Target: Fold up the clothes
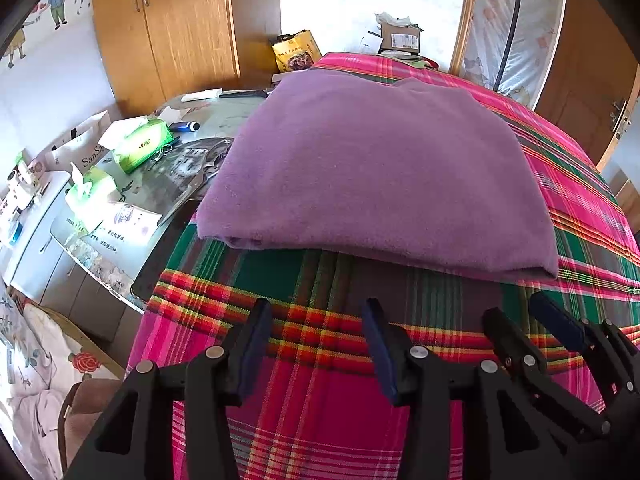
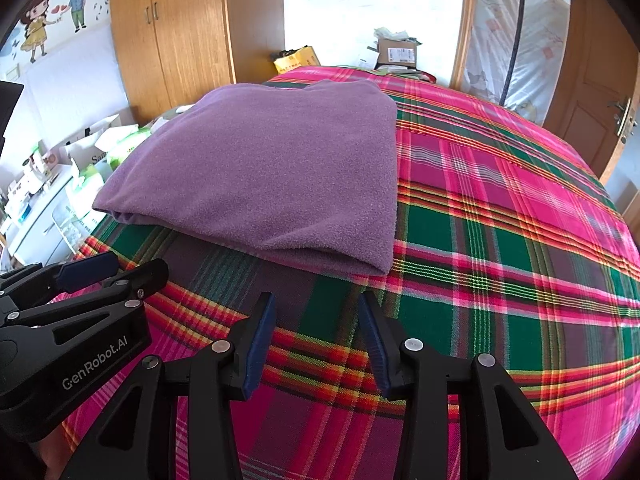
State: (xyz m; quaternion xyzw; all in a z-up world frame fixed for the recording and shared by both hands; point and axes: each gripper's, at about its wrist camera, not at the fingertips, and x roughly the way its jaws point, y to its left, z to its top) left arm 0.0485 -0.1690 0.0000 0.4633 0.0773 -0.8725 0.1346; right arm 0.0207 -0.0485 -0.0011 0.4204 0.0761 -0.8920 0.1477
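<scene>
A: Where did the grippers stand?

B: The left gripper (image 1: 316,320) hung with its jaws spread and nothing between the blue pads, only the plaid bedcover (image 1: 320,400) below. The right gripper (image 2: 316,316) was released too, its pads apart over the same cover. Neither touched the cloth.

A: Could each see the other?

B: Partly. In the left wrist view the right one (image 1: 532,320) came in at the lower right edge, cut off by the frame. In the right wrist view the left one (image 2: 116,266) came in at the lower left, its body bearing white lettering, its rear lost at the edge.

A: And the garment?

B: The purple fleece garment (image 1: 372,176) lay folded into a thick rectangle on the bedcover, just beyond both sets of fingertips, apart from them. Its folded edge faced the grippers. What kind of garment it was I could not tell; a small notch at the far edge might have been a neckline.

A: Further out?

B: A side table (image 1: 224,118) to the left held green tissue packs (image 1: 142,144) and papers, partly hidden behind the fleece. Beyond stood a wooden wardrobe (image 1: 180,28), a yellow bag (image 1: 296,50) and a cardboard box (image 1: 402,38), its label too small to read.
</scene>
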